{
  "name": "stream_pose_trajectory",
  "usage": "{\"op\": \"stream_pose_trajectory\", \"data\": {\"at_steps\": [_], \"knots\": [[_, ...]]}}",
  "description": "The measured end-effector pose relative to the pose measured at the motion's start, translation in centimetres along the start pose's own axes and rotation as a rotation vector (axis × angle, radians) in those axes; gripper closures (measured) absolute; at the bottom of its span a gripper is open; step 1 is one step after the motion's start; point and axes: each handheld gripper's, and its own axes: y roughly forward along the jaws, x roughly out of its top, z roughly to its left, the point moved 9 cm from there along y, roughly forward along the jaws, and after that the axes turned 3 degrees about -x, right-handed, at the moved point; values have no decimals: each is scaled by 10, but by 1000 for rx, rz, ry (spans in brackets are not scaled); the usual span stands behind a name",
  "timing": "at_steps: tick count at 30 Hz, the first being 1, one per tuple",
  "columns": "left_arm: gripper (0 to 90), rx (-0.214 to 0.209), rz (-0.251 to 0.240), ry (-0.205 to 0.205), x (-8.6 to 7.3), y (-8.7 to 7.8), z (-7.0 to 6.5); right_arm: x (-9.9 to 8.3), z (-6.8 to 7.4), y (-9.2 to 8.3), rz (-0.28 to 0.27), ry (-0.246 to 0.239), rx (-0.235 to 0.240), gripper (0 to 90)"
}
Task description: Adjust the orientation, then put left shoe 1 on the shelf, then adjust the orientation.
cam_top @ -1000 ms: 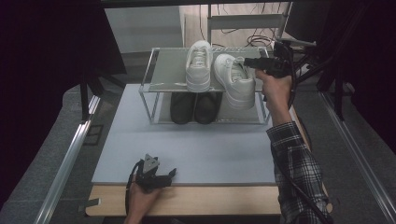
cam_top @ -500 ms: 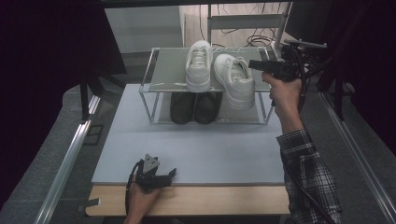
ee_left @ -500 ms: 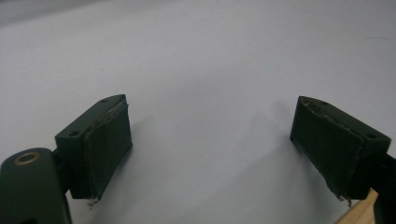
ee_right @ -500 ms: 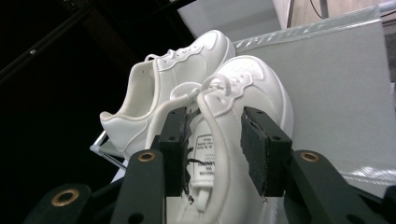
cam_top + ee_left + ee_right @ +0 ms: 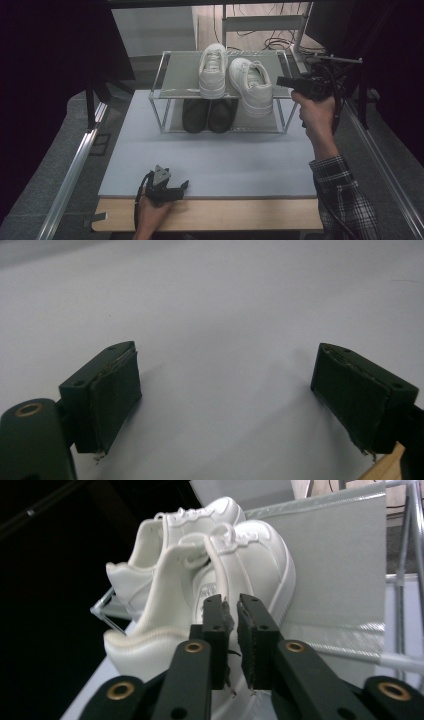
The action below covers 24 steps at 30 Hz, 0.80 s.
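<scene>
A 2-tier wire rack (image 5: 165, 107) stands at the far middle of the worktop (image 5: 210, 160), its shelves flat grey panels in thin metal tubing. On the top shelf sit 2 white sneakers: the left one (image 5: 213, 70) straight, the right one (image 5: 251, 85) angled, with its heel overhanging the near edge. Both look like smooth leather with laces. On the lower shelf are 2 black shoes (image 5: 209, 115), side by side; their toes are hidden under the top shelf and in shadow, so their detail is hard to make out.

The right claw (image 5: 280, 81) is held level just right of the angled sneaker's heel, apart from it. In the right gripper view its 2 padded jaws have just been closing and stand narrow, with a thin slit between them and nothing in it; the sneaker (image 5: 220, 595) lies just beyond their tips. The sleeve behind it is plaid.

The left claw (image 5: 183, 186) rests at the near left edge of the pale matte worktop, jaws wide apart and empty. The room around the worktop is too dark to read.
</scene>
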Motion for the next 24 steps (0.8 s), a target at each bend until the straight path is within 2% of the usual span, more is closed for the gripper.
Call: {"op": "stream_pose_trajectory", "data": {"at_steps": [4,7,19,24], "knots": [[123,0,0,-1,0,0,0,-11,0,-7,16,-34,-5,877],[123,0,-4,-4,0,0,0,-19,1,-10,28,-48,2,879],[124,1,-4,-4,0,0,0,-53,4,-18,78,-67,36,885],[123,2,-3,-4,0,0,0,-68,10,-20,107,-81,59,894]]}}
